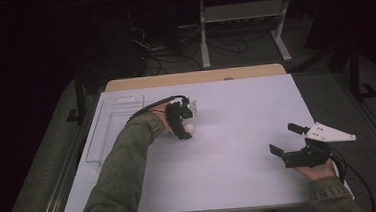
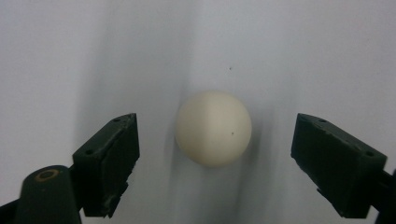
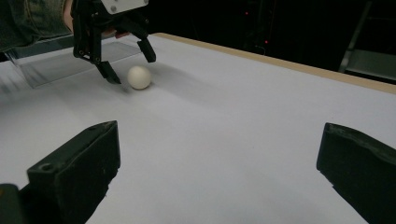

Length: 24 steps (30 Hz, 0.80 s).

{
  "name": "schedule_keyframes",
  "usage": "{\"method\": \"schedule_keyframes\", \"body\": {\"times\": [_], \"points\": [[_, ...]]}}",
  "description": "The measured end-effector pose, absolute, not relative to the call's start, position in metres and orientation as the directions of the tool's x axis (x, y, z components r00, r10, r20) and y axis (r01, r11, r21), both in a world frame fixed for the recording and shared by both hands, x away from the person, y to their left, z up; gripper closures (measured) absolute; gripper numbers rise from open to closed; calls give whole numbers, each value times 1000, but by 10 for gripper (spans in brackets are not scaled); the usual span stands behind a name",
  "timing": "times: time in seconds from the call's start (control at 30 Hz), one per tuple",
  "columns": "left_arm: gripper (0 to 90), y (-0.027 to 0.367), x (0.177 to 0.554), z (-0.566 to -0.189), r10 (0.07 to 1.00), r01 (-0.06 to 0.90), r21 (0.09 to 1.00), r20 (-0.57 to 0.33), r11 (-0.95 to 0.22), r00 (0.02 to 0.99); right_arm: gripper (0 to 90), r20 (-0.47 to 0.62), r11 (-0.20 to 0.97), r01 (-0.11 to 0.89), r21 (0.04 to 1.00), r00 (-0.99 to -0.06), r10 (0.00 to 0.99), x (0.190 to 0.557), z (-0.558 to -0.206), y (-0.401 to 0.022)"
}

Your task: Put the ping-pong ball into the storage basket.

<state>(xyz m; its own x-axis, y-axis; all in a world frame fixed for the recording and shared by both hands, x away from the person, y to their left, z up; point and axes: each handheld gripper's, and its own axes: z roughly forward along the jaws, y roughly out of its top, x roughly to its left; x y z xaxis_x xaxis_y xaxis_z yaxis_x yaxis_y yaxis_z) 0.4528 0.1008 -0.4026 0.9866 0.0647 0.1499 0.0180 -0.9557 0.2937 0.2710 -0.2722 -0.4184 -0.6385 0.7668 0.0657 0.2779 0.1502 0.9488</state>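
Note:
A cream-white ball [image 1: 190, 128] [image 2: 213, 128] [image 3: 139, 77] rests on the white tabletop [image 1: 230, 158], left of centre. My left gripper [image 1: 187, 121] [image 2: 217, 122] [image 3: 132, 68] points down over it with one jaw on each side of the ball. A gap shows between each pad and the ball, so the gripper is open. My right gripper [image 1: 285, 138] [image 3: 219, 133] hovers low at the right front of the table, jaws wide open and nothing between them. It faces toward the ball from a distance.
A clear plastic tray [image 1: 94, 142] [image 3: 56, 65] lies along the table's left edge, just beyond the left hand. A wooden strip [image 1: 199, 76] forms the far edge. Behind the table stand a metal frame [image 1: 242, 12] and floor cables.

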Motion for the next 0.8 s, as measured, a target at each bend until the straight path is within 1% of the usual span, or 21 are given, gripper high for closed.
{"method": "schedule_keyframes", "body": {"times": [0.2,0.33,0.43,0.53,0.8], "points": [[249,102,455,-405,61,17,292,143,-956,988,0,66,150,278,949,-639,766,271,-418,-272],[291,103,456,-405,52,12,285,134,-958,990,0,66,151,278,949,-640,766,271,-418,-272],[323,103,456,-407,41,0,280,142,-960,989,0,65,152,278,949,-640,765,271,-418,-272],[373,102,457,-409,39,-4,283,146,-959,988,0,65,152,278,948,-640,765,271,-419,-272],[449,101,459,-410,44,4,293,130,-956,991,0,67,153,281,947,-643,763,271,-419,-272]]}}
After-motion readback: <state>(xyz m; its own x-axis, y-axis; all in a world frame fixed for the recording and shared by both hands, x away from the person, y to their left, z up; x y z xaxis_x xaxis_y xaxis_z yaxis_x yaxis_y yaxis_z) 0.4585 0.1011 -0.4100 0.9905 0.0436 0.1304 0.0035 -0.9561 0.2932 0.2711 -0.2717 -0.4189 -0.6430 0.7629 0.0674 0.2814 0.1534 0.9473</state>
